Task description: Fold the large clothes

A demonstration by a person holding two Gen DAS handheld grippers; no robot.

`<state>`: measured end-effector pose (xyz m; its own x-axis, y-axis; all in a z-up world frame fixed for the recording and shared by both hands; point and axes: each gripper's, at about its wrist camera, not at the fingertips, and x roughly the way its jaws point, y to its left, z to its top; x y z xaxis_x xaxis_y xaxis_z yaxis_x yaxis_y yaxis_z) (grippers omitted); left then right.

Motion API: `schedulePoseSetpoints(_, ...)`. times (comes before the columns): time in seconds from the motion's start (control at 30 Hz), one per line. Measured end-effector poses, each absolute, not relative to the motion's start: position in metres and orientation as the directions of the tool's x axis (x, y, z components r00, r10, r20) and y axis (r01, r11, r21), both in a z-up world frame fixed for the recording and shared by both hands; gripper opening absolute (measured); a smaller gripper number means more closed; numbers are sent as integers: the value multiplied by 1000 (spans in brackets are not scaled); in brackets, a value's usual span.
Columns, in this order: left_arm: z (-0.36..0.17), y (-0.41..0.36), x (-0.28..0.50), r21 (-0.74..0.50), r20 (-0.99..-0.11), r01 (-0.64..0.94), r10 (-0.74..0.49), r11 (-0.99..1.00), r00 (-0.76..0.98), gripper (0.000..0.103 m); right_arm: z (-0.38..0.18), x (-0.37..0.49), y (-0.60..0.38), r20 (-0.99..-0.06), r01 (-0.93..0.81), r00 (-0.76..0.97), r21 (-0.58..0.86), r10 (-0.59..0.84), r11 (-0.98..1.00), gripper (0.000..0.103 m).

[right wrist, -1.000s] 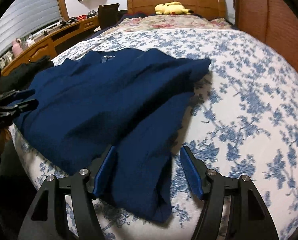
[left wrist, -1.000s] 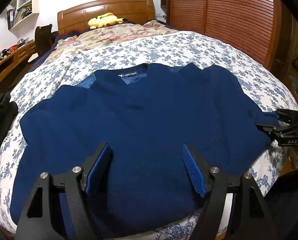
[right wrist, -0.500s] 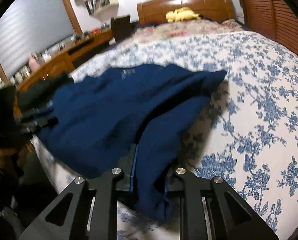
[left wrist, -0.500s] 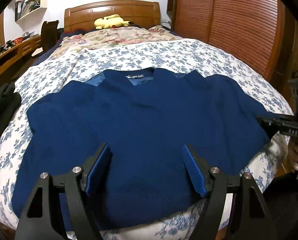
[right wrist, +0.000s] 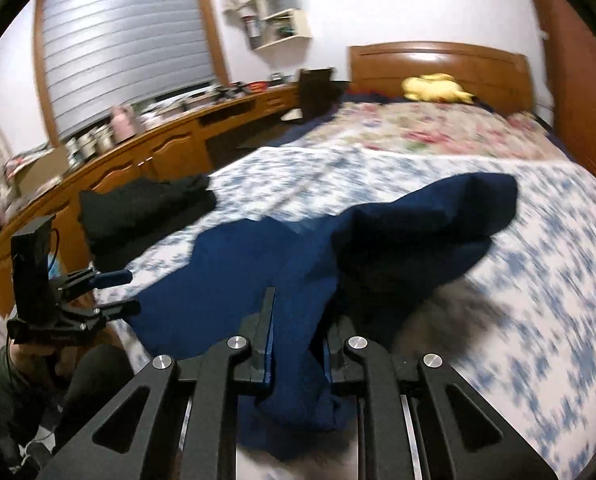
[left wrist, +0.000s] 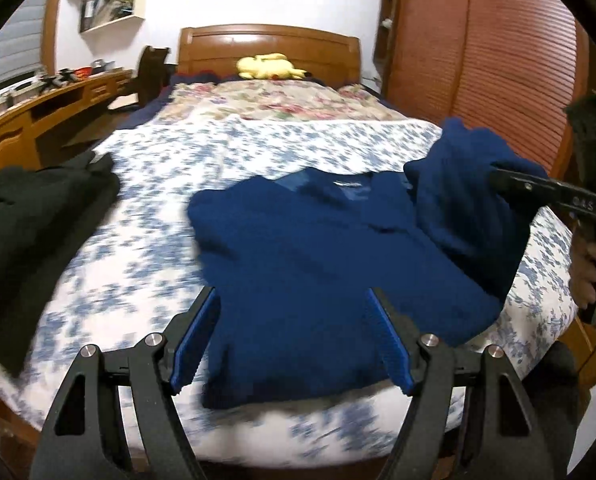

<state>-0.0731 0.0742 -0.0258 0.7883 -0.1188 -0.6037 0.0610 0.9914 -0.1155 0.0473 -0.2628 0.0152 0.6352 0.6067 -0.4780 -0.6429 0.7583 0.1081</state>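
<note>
Right gripper (right wrist: 298,344) pinches navy sweater (left wrist: 317,264) above floral bedspread (left wrist: 138,216); left gripper (left wrist: 294,340) spread.

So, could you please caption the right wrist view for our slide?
Right gripper shut on navy knitted sweater, lifting its sleeve over floral-sheeted bed.

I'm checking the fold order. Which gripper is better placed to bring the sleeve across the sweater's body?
The right gripper. It is already shut on the lifted sleeve, raised above the sweater. The left gripper is open, holding nothing, near the hem.
</note>
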Motion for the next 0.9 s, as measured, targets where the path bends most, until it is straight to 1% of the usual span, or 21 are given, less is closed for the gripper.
schedulePoseSetpoints(0.1,-24,105,-88,-111,-599,16,-80,994,797,75,19,57,-204,-482,-699,600,72,638,712,16)
schedulePoseSetpoints(0.3,-25,166,-116,-121,-590,-94,4,988,807,75,8,75,-96,-502,-784,501,80,705,615,16)
schedulePoseSetpoints(0.4,-26,184,-124,-134,-585,-127,25,983,811,75,-9,87,-57,-547,-816,418,124,725,564,17)
schedulePoseSetpoints(0.47,-26,189,-128,-135,-583,-136,32,981,812,75,-22,93,-41,-574,-813,406,127,711,568,20)
schedulePoseSetpoints(0.57,-24,190,-130,-131,-579,-137,36,982,814,75,-23,99,-27,-595,-811,389,142,704,568,29)
schedulePoseSetpoints(0.6,-24,190,-130,-131,-578,-136,36,982,815,75,-18,97,-29,-588,-816,383,146,712,559,36)
schedulePoseSetpoints(0.63,-23,190,-129,-131,-577,-134,34,982,816,75,-8,95,-30,-578,-816,393,139,715,561,46)
schedulePoseSetpoints(0.67,-22,188,-129,-133,-575,-130,30,983,818,75,0,92,-34,-567,-812,413,125,713,570,49)
schedulePoseSetpoints(0.77,-17,183,-127,-139,-567,-114,16,984,824,75,22,81,-60,-514,-810,459,92,725,579,50)
schedulePoseSetpoints(0.83,-14,176,-125,-142,-560,-97,1,985,829,75,29,80,-82,-495,-789,517,42,698,614,50)
schedulePoseSetpoints(0.9,-10,167,-121,-138,-553,-76,-13,987,833,75,24,88,-101,-522,-758,554,5,648,652,49)
